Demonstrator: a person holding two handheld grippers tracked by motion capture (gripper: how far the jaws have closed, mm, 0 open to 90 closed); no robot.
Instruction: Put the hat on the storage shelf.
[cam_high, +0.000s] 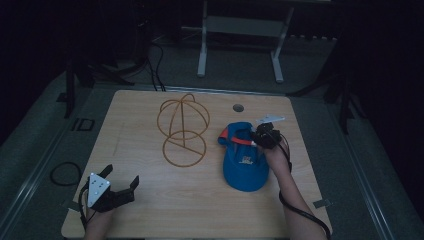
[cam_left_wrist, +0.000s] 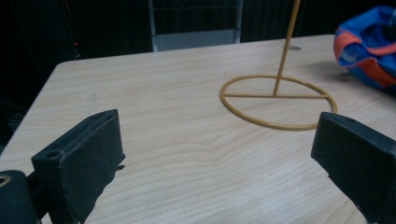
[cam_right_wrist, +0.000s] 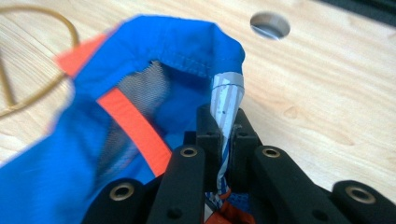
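A blue cap (cam_high: 245, 160) with orange trim lies at the right of the wooden table (cam_high: 150, 195). My right gripper (cam_high: 260, 137) is shut on the cap's rim, lifting its back edge; in the right gripper view the jaws pinch the blue cap (cam_right_wrist: 154, 93) fabric at my right gripper (cam_right_wrist: 225, 135). A yellow wire cap stand (cam_high: 182, 127) rises at the table's middle; its ring base (cam_left_wrist: 278, 100) lies ahead in the left gripper view. My left gripper (cam_high: 122, 180) rests open at the table's near left corner; in its own view my left gripper (cam_left_wrist: 219, 154) has nothing between its jaws. The cap (cam_left_wrist: 369, 46) peeks in at the right there.
A round cable hole (cam_high: 238, 107) sits in the table near its far edge, also seen as the hole (cam_right_wrist: 270, 24) beyond the cap. A white metal frame (cam_high: 240, 30) stands on the floor behind the table. Cables (cam_high: 65, 172) lie on the floor at the left.
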